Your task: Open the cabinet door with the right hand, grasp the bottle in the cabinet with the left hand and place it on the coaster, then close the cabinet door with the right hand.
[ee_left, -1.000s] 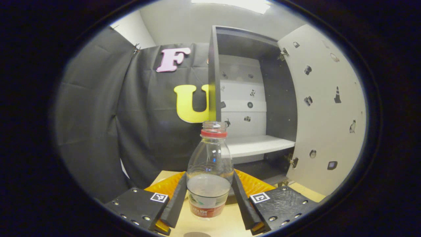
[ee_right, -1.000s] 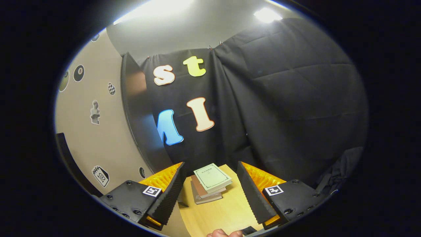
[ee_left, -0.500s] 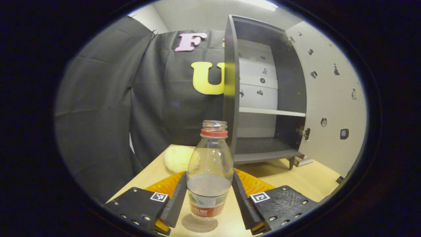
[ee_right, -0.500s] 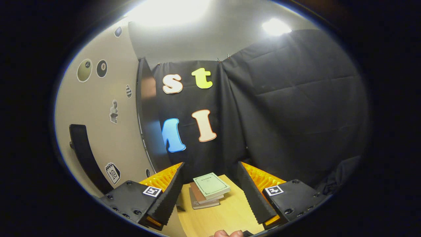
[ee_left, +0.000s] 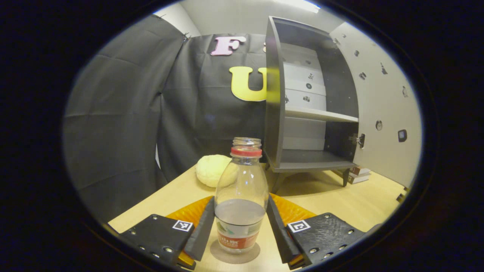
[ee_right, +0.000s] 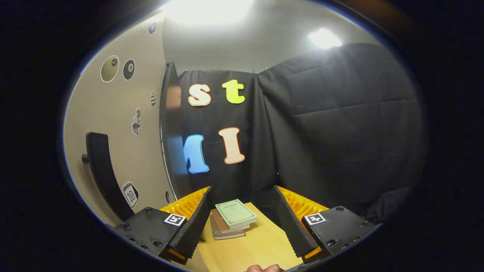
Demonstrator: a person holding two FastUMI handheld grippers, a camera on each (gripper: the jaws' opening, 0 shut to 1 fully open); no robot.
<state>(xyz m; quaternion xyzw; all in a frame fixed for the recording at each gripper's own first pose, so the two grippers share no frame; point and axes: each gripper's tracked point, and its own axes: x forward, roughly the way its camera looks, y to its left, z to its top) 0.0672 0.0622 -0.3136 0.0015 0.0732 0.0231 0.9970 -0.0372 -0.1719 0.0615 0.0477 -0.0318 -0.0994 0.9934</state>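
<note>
We are clamping our left gripper (ee_left: 241,226) on the upright clear plastic bottle (ee_left: 241,196), directly above the round grey coaster (ee_left: 235,254); our right gripper's (ee_right: 242,223) fingers are standing apart.

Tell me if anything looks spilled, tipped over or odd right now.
Nothing spilled or tipped. The bottle stands upright on the coaster, capless, part full, between the left gripper jaws. The cabinet door hangs open.

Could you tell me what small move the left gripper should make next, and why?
Probably open the left gripper and back away. The bottle stands upright between its fingers on the round coaster on the table, so it looks placed. The cabinet door is open, left for the right gripper.
</note>
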